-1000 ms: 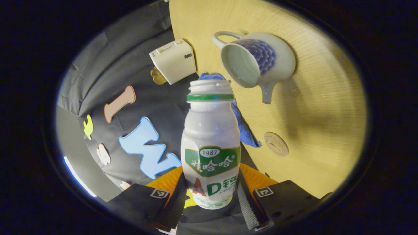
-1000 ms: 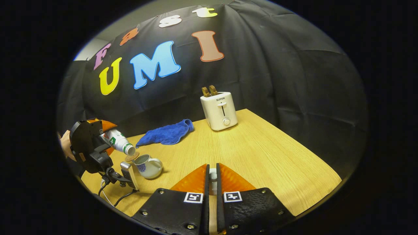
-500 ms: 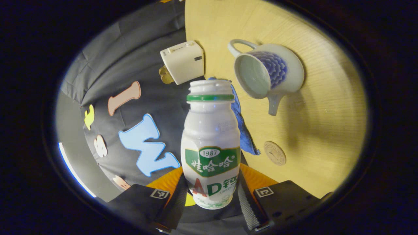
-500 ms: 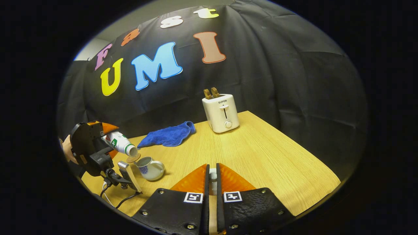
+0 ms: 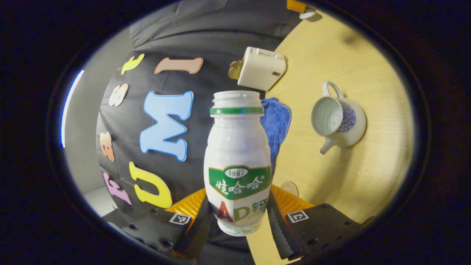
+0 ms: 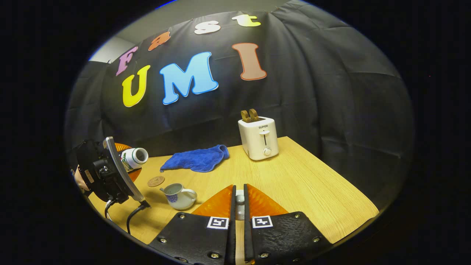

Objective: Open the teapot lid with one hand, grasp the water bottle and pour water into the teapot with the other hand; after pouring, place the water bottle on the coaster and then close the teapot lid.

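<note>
My left gripper [image 5: 238,208] is shut on a white water bottle [image 5: 237,162] with a green label and an uncapped mouth. In the right gripper view the bottle [image 6: 134,157] lies almost level in the left gripper [image 6: 127,167], up and left of the teapot. The white teapot [image 5: 338,119] with a blue pattern stands open on the wooden table [image 5: 331,55], away from the bottle's mouth. A round coaster [image 6: 156,181] lies just behind the teapot [image 6: 179,195]. My right gripper [image 6: 239,200] is shut on the white teapot lid [image 6: 239,201], low over the table.
A blue cloth [image 6: 197,160] lies at the back of the table [image 6: 312,198], and a white toaster [image 6: 258,141] with bread in it stands to its right. A hand [image 6: 80,180] holds the left gripper, and a cable [image 6: 134,215] hangs beneath it.
The left gripper has tipped the bottle back up from above the teapot to nearly level and drawn it away to the left. The right gripper has kept the lid and barely moved.
</note>
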`<state>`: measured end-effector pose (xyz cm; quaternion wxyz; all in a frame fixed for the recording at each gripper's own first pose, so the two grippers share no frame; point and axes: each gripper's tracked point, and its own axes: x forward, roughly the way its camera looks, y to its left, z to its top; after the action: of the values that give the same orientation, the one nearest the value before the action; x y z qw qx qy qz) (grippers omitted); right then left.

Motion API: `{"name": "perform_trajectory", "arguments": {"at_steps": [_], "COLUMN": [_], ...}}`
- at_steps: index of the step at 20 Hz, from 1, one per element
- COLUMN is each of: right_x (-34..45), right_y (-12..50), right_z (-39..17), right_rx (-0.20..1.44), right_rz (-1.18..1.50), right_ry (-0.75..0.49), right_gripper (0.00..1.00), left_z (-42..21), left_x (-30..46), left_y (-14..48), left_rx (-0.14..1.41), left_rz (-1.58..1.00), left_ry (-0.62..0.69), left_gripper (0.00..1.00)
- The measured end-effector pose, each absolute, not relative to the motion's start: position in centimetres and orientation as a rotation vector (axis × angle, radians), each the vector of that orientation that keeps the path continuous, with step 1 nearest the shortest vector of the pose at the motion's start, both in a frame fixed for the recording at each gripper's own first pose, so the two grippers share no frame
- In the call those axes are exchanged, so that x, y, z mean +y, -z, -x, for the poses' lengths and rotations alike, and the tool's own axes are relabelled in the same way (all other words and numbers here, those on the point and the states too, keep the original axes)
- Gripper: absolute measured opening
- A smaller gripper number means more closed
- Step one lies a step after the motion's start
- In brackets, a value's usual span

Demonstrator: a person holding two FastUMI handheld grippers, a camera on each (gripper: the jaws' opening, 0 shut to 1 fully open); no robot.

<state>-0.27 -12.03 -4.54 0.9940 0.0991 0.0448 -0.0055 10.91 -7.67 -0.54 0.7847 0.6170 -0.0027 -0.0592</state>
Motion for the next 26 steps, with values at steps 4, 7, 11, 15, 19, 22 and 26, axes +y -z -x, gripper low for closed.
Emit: {"name": "perform_trajectory", "arguments": {"at_steps": [4, 7, 11, 15, 19, 22, 26], "right_x": [-9.7, -7.6, -4.8, -1.4, 1.8, 3.5, 5.1], "right_y": [3.1, 2.2, 1.2, 0.8, 1.3, 2.1, 3.1], "right_z": [-0.6, -1.3, -2.3, -3.4, -5.2, -6.6, -8.0], "right_rx": [0.061, 0.045, 0.024, 0.023, 0.045, 0.065, 0.09], "right_rz": [-0.169, -0.136, -0.098, -0.082, -0.058, -0.05, -0.029], "right_ry": [-0.032, -0.067, -0.099, -0.149, -0.186, -0.207, -0.225], "right_gripper": [0.09, 0.08, 0.09, 0.09, 0.09, 0.09, 0.09], "left_z": [-10.3, -9.5, -9.2, -8.9, -8.6, -8.1, -7.7], "left_x": [-6.2, -5.2, -3.2, -1.8, -0.2, 0.4, 1.2], "left_y": [0.7, 0.9, 1.5, 2.9, 3.3, 3.7, 3.2], "left_rx": [0.018, 0.046, 0.07, 0.11, 0.115, 0.116, 0.1], "left_rz": [-1.097, -0.899, -0.743, -0.583, -0.416, -0.338, -0.292], "left_ry": [0.133, 0.14, 0.128, 0.141, 0.147, 0.15, 0.149], "left_gripper": [0.8, 0.8, 0.78, 0.8, 0.87, 0.87, 0.87]}}
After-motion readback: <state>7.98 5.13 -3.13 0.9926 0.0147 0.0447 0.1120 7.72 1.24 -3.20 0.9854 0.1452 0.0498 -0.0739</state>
